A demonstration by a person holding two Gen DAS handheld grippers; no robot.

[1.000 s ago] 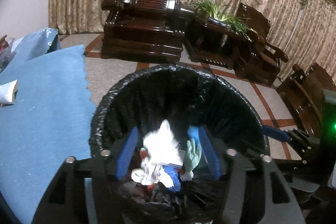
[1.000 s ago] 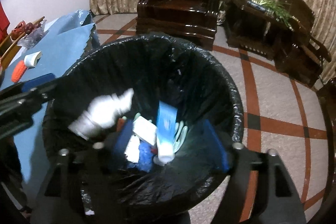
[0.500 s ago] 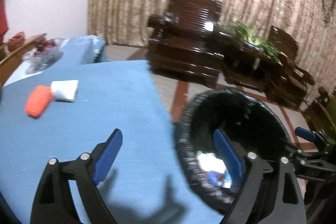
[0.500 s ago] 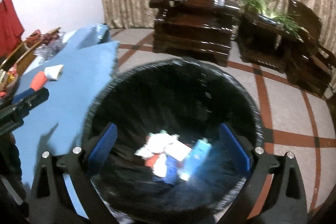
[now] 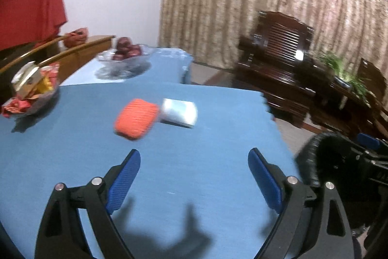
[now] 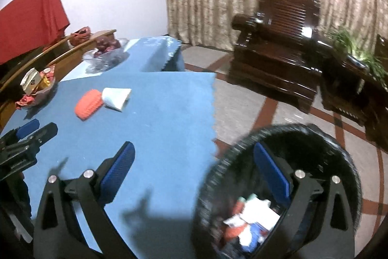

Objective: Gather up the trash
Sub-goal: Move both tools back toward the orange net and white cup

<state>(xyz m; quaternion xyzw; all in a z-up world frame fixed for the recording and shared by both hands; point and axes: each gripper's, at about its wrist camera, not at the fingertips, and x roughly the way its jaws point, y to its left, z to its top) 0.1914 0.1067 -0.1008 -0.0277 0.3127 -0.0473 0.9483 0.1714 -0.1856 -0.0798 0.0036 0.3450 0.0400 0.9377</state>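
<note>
An orange ribbed item (image 5: 135, 118) (image 6: 88, 103) and a white paper cup (image 5: 179, 112) (image 6: 116, 97) on its side lie touching on the blue tablecloth (image 5: 194, 186) (image 6: 157, 125). My left gripper (image 5: 194, 157) hovers over the cloth short of them, open, with nothing between its fingers. My right gripper (image 6: 194, 147) is open and empty too, straddling the table edge and the black-lined bin (image 6: 339, 145) (image 5: 312, 162). Dropped trash (image 6: 252, 220) lies at the bottom of the bin. Each gripper's tip shows at the edge of the other's view.
A glass bowl of red fruit (image 5: 126, 52) and a dish of snack packets (image 5: 31, 89) stand at the table's far left. A dark wooden armchair (image 6: 278, 40) and a side table with a plant (image 6: 359, 52) stand on the tiled floor beyond the bin.
Both grippers swung left from above the bin to over the table. Their jaws spread wider, and the white crumpled piece and the tube they carried now lie in the bin.
</note>
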